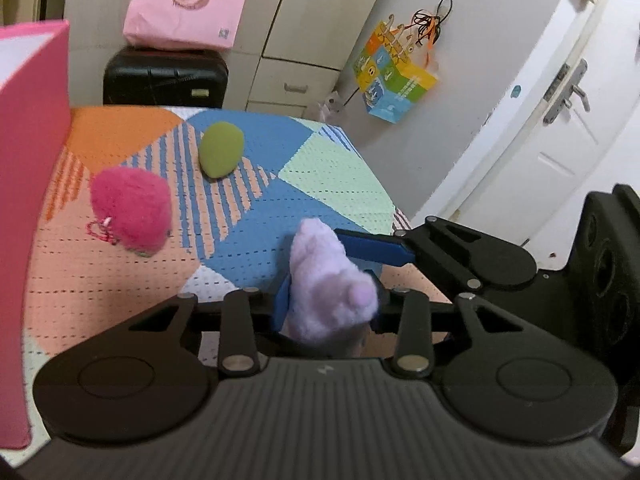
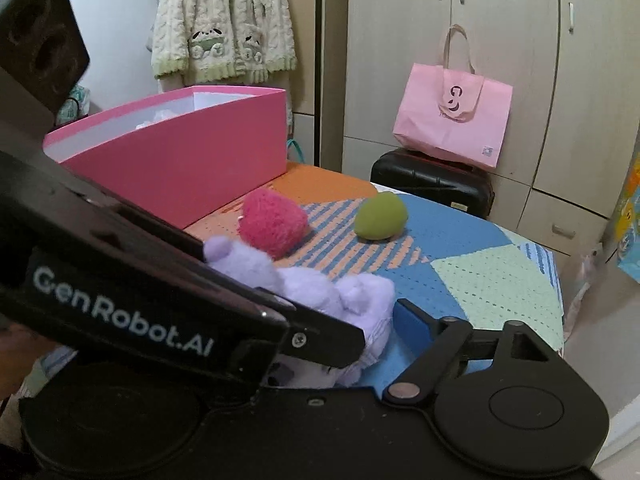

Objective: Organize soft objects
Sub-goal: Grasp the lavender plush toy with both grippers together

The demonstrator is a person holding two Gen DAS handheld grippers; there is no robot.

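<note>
A lilac plush toy (image 1: 320,280) (image 2: 316,288) is clamped between the blue pads of my left gripper (image 1: 328,292), which is shut on it over the near part of the patchwork bed cover (image 1: 328,168). My left gripper's black body (image 2: 160,300) crosses the right wrist view. My right gripper (image 2: 320,304) stands open around the same toy. Its blue right finger (image 2: 416,320) (image 1: 372,246) lies beside the plush; its other finger is hidden. A fuzzy pink toy (image 1: 130,210) (image 2: 274,222) and a green egg-shaped toy (image 1: 221,149) (image 2: 380,216) lie further out on the cover.
An open pink box (image 2: 180,160) (image 1: 28,160) stands on the bed's left side. Behind the bed are a black suitcase (image 2: 432,178) with a pink tote bag (image 2: 452,124) on it, and wardrobes. A door (image 1: 560,120) is to the right.
</note>
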